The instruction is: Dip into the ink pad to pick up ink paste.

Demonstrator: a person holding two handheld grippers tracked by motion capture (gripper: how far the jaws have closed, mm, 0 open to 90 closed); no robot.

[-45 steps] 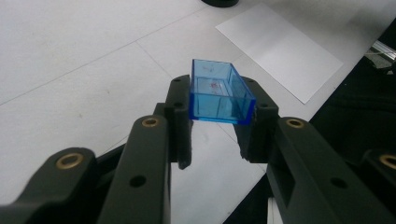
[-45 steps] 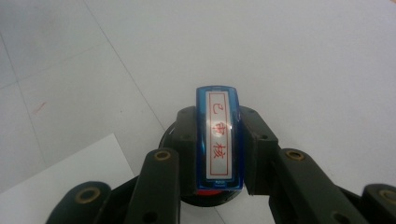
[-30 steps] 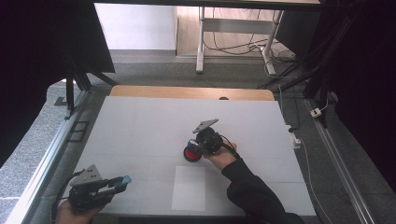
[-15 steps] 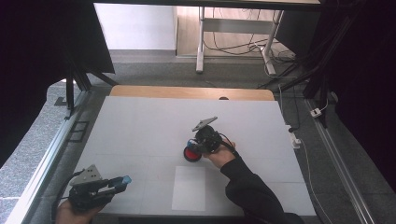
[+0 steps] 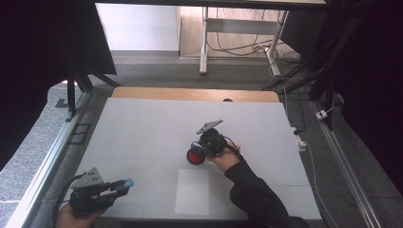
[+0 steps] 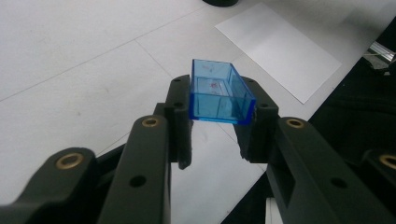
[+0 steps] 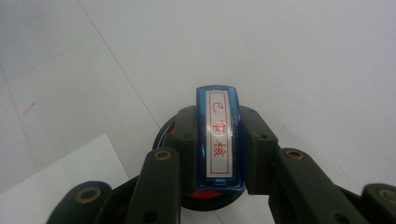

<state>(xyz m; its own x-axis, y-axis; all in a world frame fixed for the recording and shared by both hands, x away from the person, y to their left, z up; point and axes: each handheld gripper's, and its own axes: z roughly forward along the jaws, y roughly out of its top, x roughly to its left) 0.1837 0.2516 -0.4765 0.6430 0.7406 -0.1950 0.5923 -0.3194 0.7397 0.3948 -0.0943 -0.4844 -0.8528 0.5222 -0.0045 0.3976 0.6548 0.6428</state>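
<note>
Item one, near the table's (image 5: pixel 142 123) front left corner: our left gripper (image 6: pixel 219 126), its fingers (image 6: pixel 180 116) clamped on a clear blue cap (image 6: pixel 219 95), open side up and held clear of the surface. Item two, at mid-table: our right gripper (image 7: pixel 218 140), fingers (image 7: pixel 187 140) closed on a blue stamp (image 7: pixel 218 135) bearing a white label with red characters, set over a round red ink pad (image 5: pixel 195 156) in a black case. Item three: a white paper sheet (image 5: pixel 192 191) lying flat just in front of the pad, between both grippers.
</note>
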